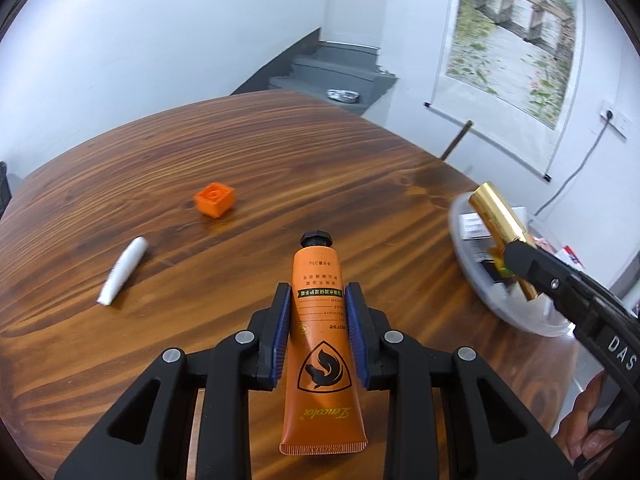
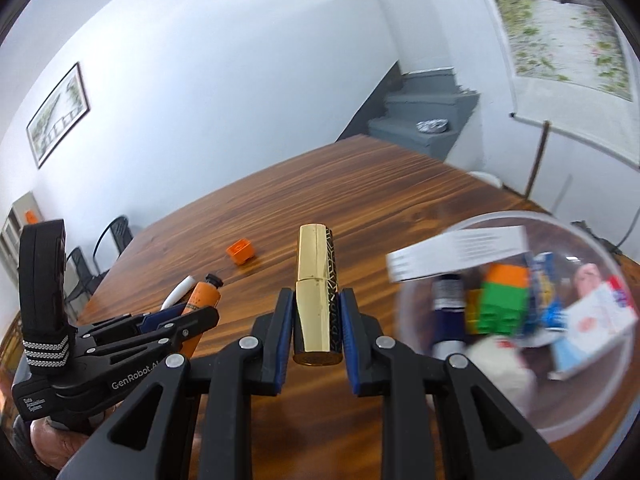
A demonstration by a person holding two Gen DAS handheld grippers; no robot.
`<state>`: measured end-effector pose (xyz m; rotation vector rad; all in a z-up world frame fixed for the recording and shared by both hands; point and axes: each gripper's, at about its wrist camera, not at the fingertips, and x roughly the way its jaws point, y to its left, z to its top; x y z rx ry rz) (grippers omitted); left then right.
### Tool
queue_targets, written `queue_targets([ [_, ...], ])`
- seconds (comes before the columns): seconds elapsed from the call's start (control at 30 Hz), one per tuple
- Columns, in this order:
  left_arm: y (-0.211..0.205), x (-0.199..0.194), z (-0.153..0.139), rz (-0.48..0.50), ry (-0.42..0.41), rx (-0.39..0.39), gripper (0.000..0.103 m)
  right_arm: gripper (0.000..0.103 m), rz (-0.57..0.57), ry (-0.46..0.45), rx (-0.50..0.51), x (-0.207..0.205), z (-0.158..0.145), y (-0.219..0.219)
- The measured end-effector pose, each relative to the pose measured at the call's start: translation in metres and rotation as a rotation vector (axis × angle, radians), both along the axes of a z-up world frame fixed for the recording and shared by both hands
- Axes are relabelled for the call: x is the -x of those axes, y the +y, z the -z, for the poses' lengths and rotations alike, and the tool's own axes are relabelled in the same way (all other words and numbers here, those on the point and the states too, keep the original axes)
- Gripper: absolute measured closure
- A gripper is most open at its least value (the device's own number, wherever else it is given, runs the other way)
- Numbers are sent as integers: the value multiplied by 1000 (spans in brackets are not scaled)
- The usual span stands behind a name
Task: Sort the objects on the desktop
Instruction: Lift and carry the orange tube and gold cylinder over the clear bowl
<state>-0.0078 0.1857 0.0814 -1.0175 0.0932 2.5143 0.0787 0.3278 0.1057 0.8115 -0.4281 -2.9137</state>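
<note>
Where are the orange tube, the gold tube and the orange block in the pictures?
orange tube [image 1: 320,328]: left wrist view, on its printed body between the pads.
gold tube [image 2: 316,300]: right wrist view, on its gold side.
orange block [image 1: 215,199]: left wrist view, on its top face.

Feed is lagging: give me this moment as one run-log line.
left gripper: shut on orange tube | right gripper: shut on gold tube | clear bowl: part-filled | table: orange block, white tube

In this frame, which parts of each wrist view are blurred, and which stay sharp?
Left wrist view: orange tube in the left gripper is sharp; the clear bowl and wall scroll smear. Right wrist view: gold tube in the right gripper is crisp; the bowl's contents streak.
</note>
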Motion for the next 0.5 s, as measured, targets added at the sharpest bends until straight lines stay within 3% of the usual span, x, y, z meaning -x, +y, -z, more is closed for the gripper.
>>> queue_targets([
  [0.2,43,-12,-7,88,8,1,73,78,120,41,-5,-20,-8,45],
  [0.5,102,-24,-9,208,4,7,73,78,266,26,37,-36,4,104],
])
